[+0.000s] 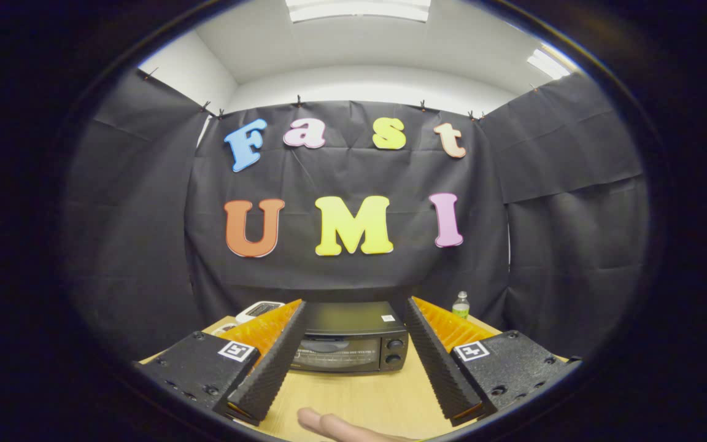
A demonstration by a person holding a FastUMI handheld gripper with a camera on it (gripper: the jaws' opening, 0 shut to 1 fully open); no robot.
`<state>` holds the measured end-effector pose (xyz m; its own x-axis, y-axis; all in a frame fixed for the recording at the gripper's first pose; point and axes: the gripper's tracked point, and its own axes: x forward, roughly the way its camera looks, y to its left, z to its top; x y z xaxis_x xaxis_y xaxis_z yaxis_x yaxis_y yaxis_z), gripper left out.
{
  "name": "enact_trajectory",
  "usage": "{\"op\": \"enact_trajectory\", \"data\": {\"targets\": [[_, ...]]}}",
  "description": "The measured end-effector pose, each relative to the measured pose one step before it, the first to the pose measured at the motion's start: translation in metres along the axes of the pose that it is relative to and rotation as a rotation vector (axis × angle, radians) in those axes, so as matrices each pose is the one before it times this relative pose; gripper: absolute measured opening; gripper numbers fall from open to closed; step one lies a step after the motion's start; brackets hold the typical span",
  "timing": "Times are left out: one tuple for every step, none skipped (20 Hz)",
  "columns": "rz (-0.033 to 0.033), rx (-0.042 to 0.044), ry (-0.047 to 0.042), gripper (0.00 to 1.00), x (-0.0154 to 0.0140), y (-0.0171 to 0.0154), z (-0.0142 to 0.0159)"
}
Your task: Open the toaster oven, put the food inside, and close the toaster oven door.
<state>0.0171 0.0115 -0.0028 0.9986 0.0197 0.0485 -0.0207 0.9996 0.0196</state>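
A black toaster oven (348,344) stands on the wooden table (359,396) beyond my fingers, its glass door shut and two knobs on its right side. My gripper (353,307) is held above the table, open wide, with nothing between the fingers; the oven shows in the gap between them. The food cannot be made out.
A person's hand (335,426) rests on the table just below the fingers. A small clear bottle (461,305) stands behind the oven to the right. A white device (259,310) lies behind the oven to the left.
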Motion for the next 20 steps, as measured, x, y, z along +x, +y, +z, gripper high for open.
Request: {"op": "enact_trajectory", "data": {"targets": [[0.00983,0.00294,-0.00528,1.0,0.00475,0.00357,-0.00292],[0.0079,0.00225,0.00186,1.0,0.00612,0.00341,-0.00402],[0.00517,0.00171,0.00252,1.0,0.00763,0.00208,-0.00546],[0.00146,0.00351,0.00663,1.0,0.00814,0.00085,-0.00649],[0.00304,0.00561,0.0038,1.0,0.0084,0.00173,-0.00593],[0.00767,0.00053,0.00569,1.0,0.00976,0.00248,-0.00698],[0.00371,-0.00679,0.00697,1.0,0.00939,0.00101,-0.00809],[-0.00109,-0.00891,-0.00206,1.0,0.01011,-0.00089,-0.005],[-0.00519,-0.00138,-0.00447,1.0,0.00973,-0.00222,-0.00636],[-0.00275,0.00689,-0.00164,1.0,0.0091,-0.00081,-0.00603],[0.00786,0.01497,0.00395,1.0,0.00843,0.00319,-0.00855],[0.01548,0.01619,0.01161,1.0,0.00875,0.00503,-0.00833],[0.01098,0.01084,0.01492,1.0,0.00963,0.00233,-0.00968],[0.00508,-0.00217,0.01192,1.0,0.00887,0.00052,-0.00722],[-0.00286,-0.00677,0.00409,1.0,0.00843,-0.00064,-0.00451],[-0.00522,-0.00567,0.00089,1.0,0.00778,0.0001,-0.00443],[0.0069,-0.00122,0.00294,1.0,0.0081,0.00478,-0.00556],[0.01241,-0.00292,0.01082,1.0,0.0091,0.00648,-0.00601],[0.00734,-0.00339,0.00829,1.0,0.00871,0.00448,-0.00655],[-0.00262,-0.011,0.0194,1.0,0.00854,0.00229,-0.00735]]}}
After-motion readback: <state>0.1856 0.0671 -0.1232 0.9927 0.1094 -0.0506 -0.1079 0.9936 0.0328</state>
